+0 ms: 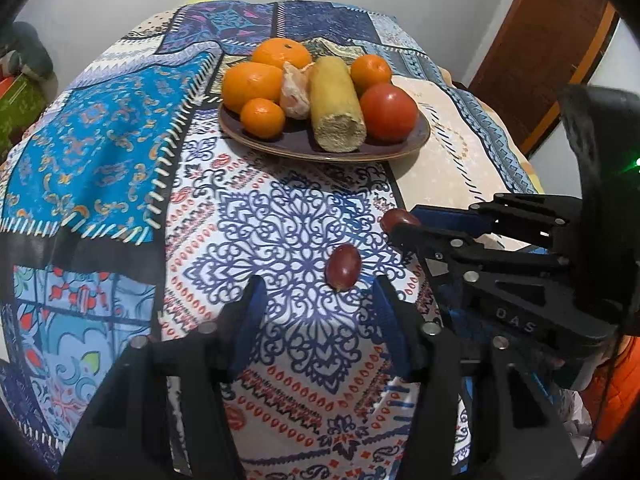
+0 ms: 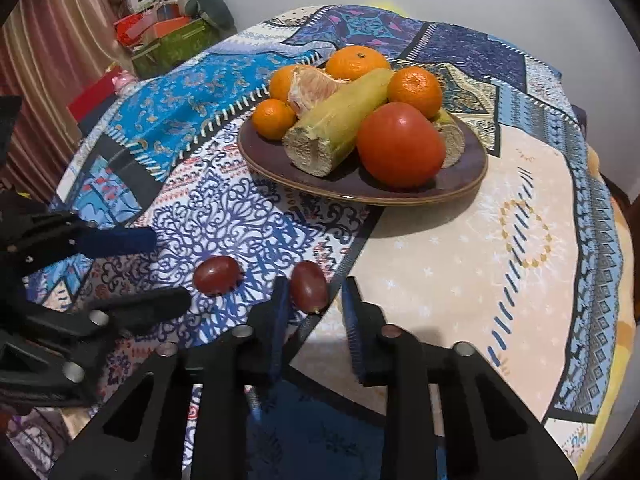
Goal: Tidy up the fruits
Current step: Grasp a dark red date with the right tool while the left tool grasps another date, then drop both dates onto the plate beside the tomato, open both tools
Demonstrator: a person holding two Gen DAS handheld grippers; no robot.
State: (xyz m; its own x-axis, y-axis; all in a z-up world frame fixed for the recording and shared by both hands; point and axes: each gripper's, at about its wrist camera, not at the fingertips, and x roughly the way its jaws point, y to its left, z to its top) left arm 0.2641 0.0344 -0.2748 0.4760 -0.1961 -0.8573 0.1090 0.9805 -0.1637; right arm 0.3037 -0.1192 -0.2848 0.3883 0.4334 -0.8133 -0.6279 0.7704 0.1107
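Two red grapes lie on the patterned tablecloth. One grape (image 1: 343, 267) (image 2: 217, 275) lies just ahead of my open left gripper (image 1: 316, 300), near its right finger. The other grape (image 2: 309, 286) (image 1: 396, 218) lies between the fingertips of my open right gripper (image 2: 314, 300), nearer the left finger. A dark purple plate (image 1: 416, 140) (image 2: 472, 176) further back holds several oranges (image 1: 252, 84) (image 2: 416, 86), a tomato (image 1: 388, 112) (image 2: 400, 144), a peeled citrus piece (image 1: 295, 90) (image 2: 316, 84) and a cut yellow-green stalk (image 1: 336, 106) (image 2: 340, 124).
The right gripper's body (image 1: 520, 272) crosses the right of the left wrist view. The left gripper (image 2: 132, 268) enters the right wrist view from the left. A green box with clutter (image 2: 168, 40) stands beyond the table's far left edge. A brown door (image 1: 540, 48) is at the back right.
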